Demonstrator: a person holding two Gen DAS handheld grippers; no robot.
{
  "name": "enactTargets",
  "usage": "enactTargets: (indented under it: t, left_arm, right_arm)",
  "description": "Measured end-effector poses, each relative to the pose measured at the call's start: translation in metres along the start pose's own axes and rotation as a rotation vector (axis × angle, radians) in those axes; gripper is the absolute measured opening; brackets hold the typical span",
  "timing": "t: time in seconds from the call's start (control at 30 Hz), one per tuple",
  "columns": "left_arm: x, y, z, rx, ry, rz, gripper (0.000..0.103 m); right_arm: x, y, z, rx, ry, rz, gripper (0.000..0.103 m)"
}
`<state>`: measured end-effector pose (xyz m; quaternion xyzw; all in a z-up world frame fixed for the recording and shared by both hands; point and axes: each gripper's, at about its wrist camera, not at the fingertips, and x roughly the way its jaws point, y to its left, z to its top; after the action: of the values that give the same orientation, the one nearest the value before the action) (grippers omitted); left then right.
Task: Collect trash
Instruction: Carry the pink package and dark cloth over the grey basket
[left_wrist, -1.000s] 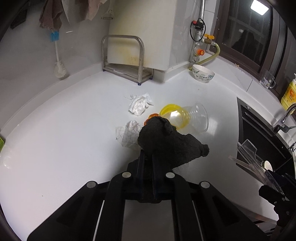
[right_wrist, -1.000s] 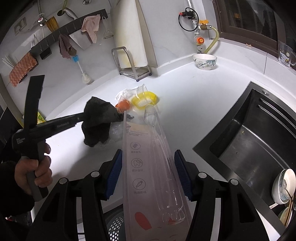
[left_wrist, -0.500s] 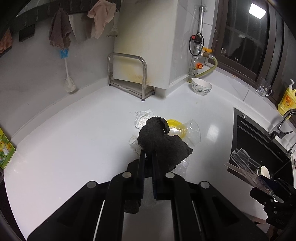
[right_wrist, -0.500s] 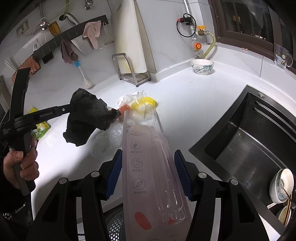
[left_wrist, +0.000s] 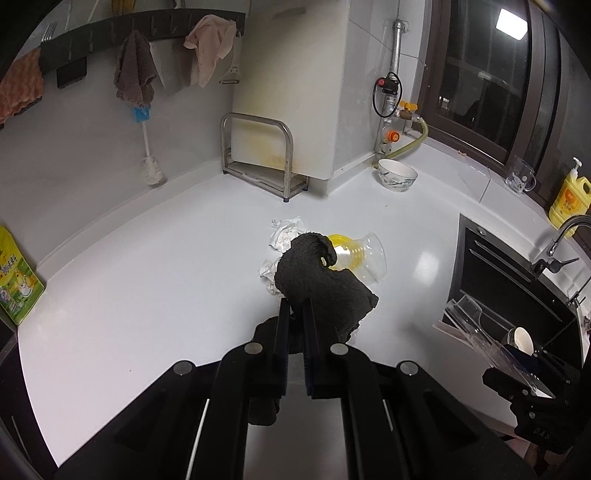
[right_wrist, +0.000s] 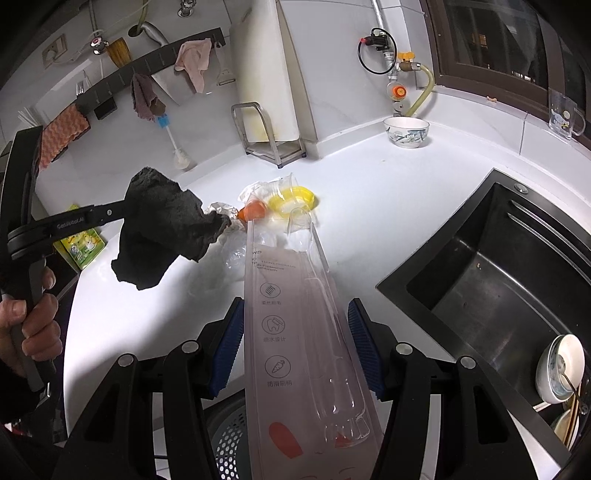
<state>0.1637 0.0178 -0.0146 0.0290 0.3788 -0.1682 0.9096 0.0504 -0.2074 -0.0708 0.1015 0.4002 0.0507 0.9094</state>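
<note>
My left gripper (left_wrist: 295, 306) is shut on a black cloth (left_wrist: 317, 280), which hangs clear above the white counter (left_wrist: 147, 295). The right wrist view shows the same cloth (right_wrist: 159, 225) dangling at the left, with a hand on the gripper's handle. My right gripper (right_wrist: 296, 310) is shut on a long clear plastic package (right_wrist: 291, 332), whose sides its blue pads (right_wrist: 231, 343) press. Beyond it on the counter lie crumpled paper (left_wrist: 286, 232), a clear cup with a yellow lid (left_wrist: 354, 253), an orange piece (right_wrist: 253, 210) and clear film (right_wrist: 232, 254).
A black sink (right_wrist: 498, 277) with dishes opens at the right. A patterned bowl (left_wrist: 397, 179) and a metal rack (left_wrist: 258, 158) stand at the back wall. A grey perforated basket (right_wrist: 229, 435) sits below the counter's near edge. A yellow-green packet (left_wrist: 14, 280) lies far left.
My left gripper has risen and drawn back from the trash pile, carrying the black cloth up off the counter. The right gripper and its package have hardly moved.
</note>
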Motion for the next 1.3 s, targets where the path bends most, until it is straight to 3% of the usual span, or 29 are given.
enactTargets:
  t: [0.5,1.0,1.3]
  left_arm:
    - [-0.048,-0.027,-0.037,-0.007,0.001,0.031,0.007]
    - [-0.091,-0.078,-0.093,-0.033,0.023,0.041,0.007]
    - [-0.098,-0.111,-0.135,-0.031,0.079,0.03,0.007]
  right_arm:
    - [-0.028,-0.001,-0.017,-0.041,-0.003,0.065,0.055]
    - [-0.067,-0.023,-0.062,-0.059,0.045,0.112,0.055]
    - [-0.081,-0.032,-0.095,-0.068,0.087,0.131,0.055]
